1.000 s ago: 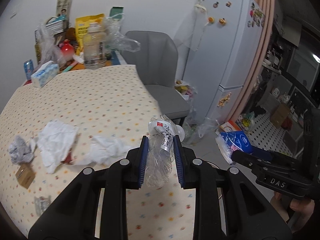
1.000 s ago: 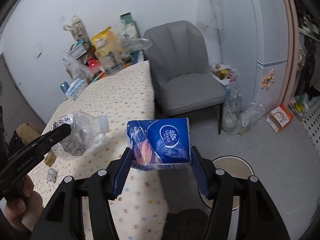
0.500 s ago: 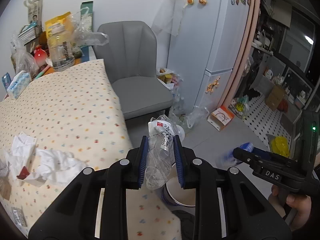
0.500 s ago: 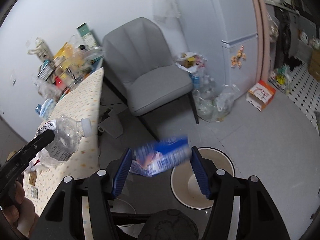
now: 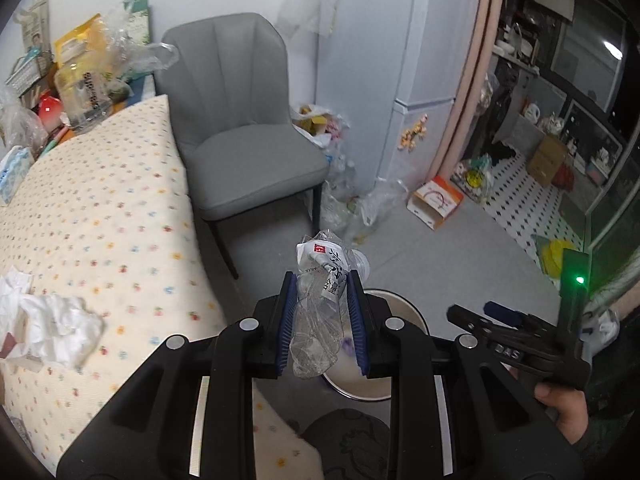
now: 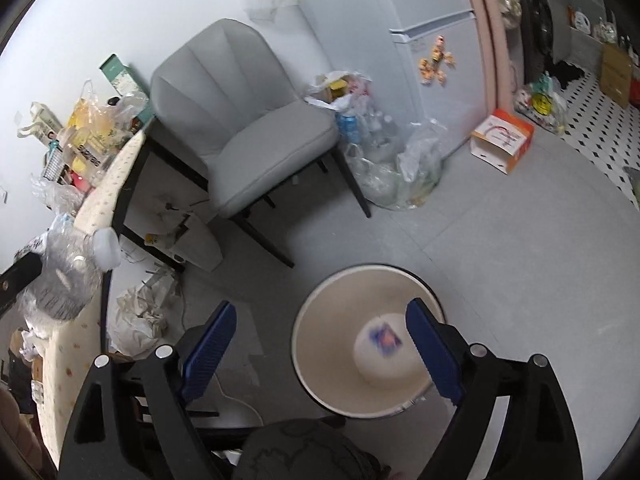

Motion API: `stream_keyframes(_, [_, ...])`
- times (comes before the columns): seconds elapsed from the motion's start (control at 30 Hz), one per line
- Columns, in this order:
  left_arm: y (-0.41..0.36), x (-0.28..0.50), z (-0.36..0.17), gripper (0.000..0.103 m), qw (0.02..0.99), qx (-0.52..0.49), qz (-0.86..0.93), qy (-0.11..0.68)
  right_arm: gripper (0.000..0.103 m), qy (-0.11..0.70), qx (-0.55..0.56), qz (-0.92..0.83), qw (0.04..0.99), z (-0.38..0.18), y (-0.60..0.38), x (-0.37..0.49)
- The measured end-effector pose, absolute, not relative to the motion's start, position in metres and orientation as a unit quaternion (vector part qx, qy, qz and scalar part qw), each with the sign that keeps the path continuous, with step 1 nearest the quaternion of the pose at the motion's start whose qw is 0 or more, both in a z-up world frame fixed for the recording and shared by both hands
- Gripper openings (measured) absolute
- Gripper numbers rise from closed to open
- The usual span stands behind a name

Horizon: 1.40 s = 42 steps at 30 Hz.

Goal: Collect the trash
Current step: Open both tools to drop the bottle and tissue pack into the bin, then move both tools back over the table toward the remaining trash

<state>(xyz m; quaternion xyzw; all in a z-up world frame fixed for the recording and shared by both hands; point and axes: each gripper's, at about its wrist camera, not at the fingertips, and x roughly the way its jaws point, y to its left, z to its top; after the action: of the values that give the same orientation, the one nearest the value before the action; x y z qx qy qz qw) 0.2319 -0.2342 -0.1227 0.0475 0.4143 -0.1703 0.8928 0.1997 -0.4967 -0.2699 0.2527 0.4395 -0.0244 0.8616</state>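
Worktop (image 5: pixel 100 200) w/ dotted cloth fills the left; its right edge runs down past the grey chair (image 5: pixel 248 120), narrow floor gap between the two. Crumpled tissue (image 5: pixel 52 328) lies near the worktop's near-left part, well back from the edge. Left hand-held gripper (image 5: pixel 322 320) is clamped tight on a crushed clear plastic bottle (image 5: pixel 320 288), cap end sticking out past the pads, held off the worktop edge & over the near rim of the round bin (image 6: pixel 328 368) on the floor. Right hand-held gripper (image 6: pixel 320 344) hangs right above the bin, jaws opening wide, nothing between them; a blue packet (image 6: pixel 384 338) lies blurred at the bin's bottom, seen through the gap. In the right wrist view the bottle sits at far left, beside the worktop's edge. Under the worktop: crumpled paper (image 6: pixel 140 316) on the floor. Open grey floor right of the bin, clear out to an orange box (image 6: pixel 502 140) by the fridge (image 6: pixel 432 40). Bags of bottles (image 6: pixel 384 160) crowd the spot between chair & fridge.
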Motion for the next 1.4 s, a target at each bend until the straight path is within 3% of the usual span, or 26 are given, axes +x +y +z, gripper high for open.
stream_keyframes(0.3, [-0.295,0.242,-0.154,0.026,0.862,0.069,-0.216,0.453,0.092,0.428,0.282,-0.072,0.855,-0.258,-0.537,0.146])
stream_keyframes(0.33, [-0.301,0.245,-0.158,0.029,0.858,0.073,-0.217,0.459,0.092,0.427,0.282,-0.076,0.856,-0.256,-0.540,0.142])
stream_keyframes(0.43, [-0.313,0.244,-0.161,0.085,0.864,0.087,-0.203,0.453,0.092,0.425,0.284,-0.085,0.855,-0.252,-0.545,0.135])
stream_keyframes(0.53, [-0.305,0.237,-0.149,0.096,0.883,0.077,-0.192,0.421,0.092,0.425,0.285,-0.085,0.855,-0.251,-0.547,0.130])
stream_keyframes(0.83, [-0.249,0.235,-0.121,0.097,0.899,0.041,-0.155,0.408,0.095,0.422,0.274,-0.062,0.862,-0.241,-0.519,0.141])
stream_keyframes(1.4, [-0.109,0.184,-0.050,0.097,0.949,-0.059,-0.086,0.297,0.095,0.333,0.171,-0.031,0.927,-0.141,-0.405,0.138])
